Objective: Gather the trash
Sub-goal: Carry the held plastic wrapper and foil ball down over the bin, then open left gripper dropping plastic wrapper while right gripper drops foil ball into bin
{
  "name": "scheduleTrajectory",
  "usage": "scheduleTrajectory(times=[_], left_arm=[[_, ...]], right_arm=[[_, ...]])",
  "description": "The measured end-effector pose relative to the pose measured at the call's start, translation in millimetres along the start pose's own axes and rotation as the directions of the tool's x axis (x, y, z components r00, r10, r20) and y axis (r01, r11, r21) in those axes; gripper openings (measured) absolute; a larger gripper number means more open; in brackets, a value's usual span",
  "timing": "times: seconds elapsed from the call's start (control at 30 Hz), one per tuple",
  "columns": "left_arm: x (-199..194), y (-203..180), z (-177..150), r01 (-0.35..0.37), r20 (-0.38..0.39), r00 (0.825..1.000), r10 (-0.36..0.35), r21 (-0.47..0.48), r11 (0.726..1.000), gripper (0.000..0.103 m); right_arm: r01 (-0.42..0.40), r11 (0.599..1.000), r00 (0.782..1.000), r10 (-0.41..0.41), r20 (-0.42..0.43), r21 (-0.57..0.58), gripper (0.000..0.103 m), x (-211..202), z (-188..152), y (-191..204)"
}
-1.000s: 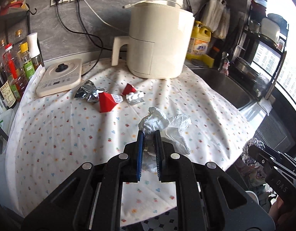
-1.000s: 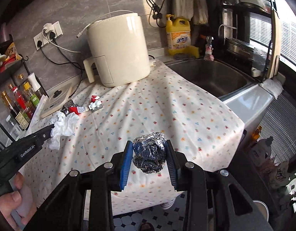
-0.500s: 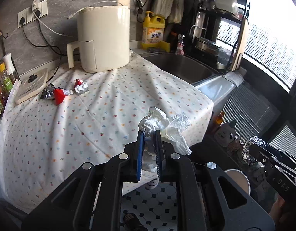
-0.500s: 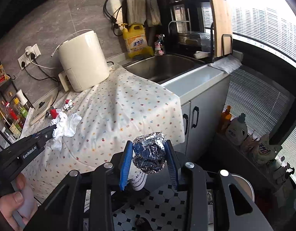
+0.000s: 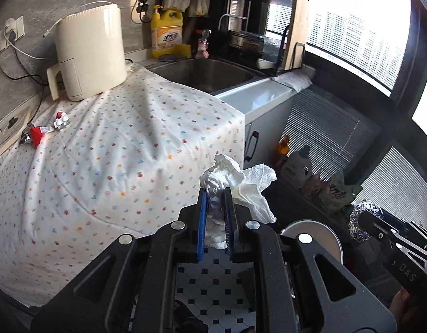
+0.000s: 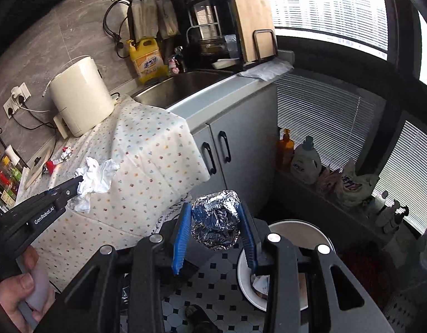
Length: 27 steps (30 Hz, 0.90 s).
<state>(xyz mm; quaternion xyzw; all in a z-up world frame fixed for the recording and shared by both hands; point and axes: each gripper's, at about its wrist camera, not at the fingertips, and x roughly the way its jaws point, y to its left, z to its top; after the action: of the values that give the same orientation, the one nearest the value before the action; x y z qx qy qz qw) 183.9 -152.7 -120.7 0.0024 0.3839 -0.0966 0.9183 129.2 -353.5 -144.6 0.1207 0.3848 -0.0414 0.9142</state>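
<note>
I count one crumpled paper towel in my left tongs, one foil ball in my right, one white bin, and two red wrappers far left.

Crinkled, shiny metal foil ball is clamped by matt black plastic right tongs; soft, creased white paper tissue is pinched by ribbed blue pads; the tabletop is covered by matt dotted cloth
</note>
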Motion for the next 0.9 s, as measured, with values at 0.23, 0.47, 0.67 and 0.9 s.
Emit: scheduleTrajectory(times=[0.23,0.47,0.67,0.9], left_arm=[[24.9,-39.3,-23.7,0.058,-0.053,0.997,-0.056,0.032,0.998,0.012],[55.6,-74.6,-43.5,0.117,-0.121,0.987,-0.107,0.076,0.99,0.012],[73.6,-100.5,-55.9,0.165,-0.164,0.976,-0.144,0.124,0.978,0.012],[82.5,-130.5,-71.1,0.227,-0.211,0.959,-0.191,0.163,0.96,0.012]], right_arm=[[0.072,0.996,0.996,-0.069,-0.049,0.049,0.034,5.9,-23.7,-46.4],[0.131,0.987,0.987,-0.121,-0.108,0.088,0.038,23.4,-44.8,-80.1],[0.181,0.973,0.979,-0.165,-0.121,0.142,0.056,26.4,-58.9,-107.9],[0.238,0.952,0.967,-0.213,-0.142,0.193,0.056,12.1,-78.5,-138.8]])
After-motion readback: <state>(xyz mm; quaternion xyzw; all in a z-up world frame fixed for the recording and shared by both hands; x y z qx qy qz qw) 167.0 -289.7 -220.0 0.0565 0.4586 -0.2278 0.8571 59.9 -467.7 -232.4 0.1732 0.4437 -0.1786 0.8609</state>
